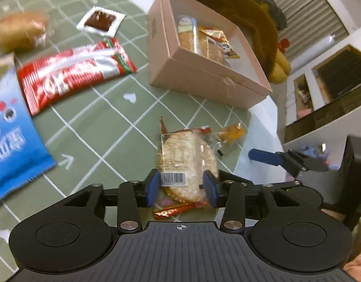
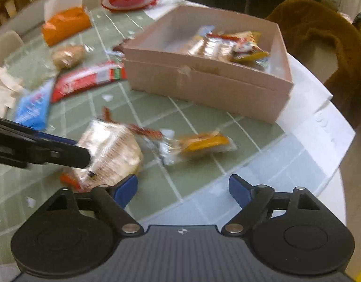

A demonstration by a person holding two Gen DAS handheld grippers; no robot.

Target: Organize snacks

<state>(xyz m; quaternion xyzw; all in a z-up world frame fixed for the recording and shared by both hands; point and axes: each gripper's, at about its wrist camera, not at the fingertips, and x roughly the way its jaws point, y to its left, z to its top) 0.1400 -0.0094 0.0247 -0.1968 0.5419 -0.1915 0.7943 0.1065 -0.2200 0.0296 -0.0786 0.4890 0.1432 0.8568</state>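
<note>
My left gripper (image 1: 182, 188) is shut on a clear-wrapped round rice cracker pack (image 1: 187, 162), its blue pads on either side of the pack just above the green checked tablecloth (image 1: 105, 122). The same pack (image 2: 110, 152) shows in the right wrist view with the left gripper's finger (image 2: 63, 151) on it. My right gripper (image 2: 182, 190) is open and empty over the cloth near the table's edge. A small yellow-wrapped snack (image 2: 203, 142) lies ahead of it; it also shows in the left wrist view (image 1: 229, 132). The pink box (image 1: 203, 70) (image 2: 203, 89) holds several wrapped snacks.
On the cloth lie a red wafer pack (image 1: 74, 72) (image 2: 86, 81), a blue cookie bag (image 1: 11, 141) (image 2: 32, 108), a bread roll (image 1: 20, 31) (image 2: 67, 55), a brown sachet (image 1: 100, 20) and an orange box (image 2: 65, 24). A brown plush (image 2: 321, 35) sits past the table edge.
</note>
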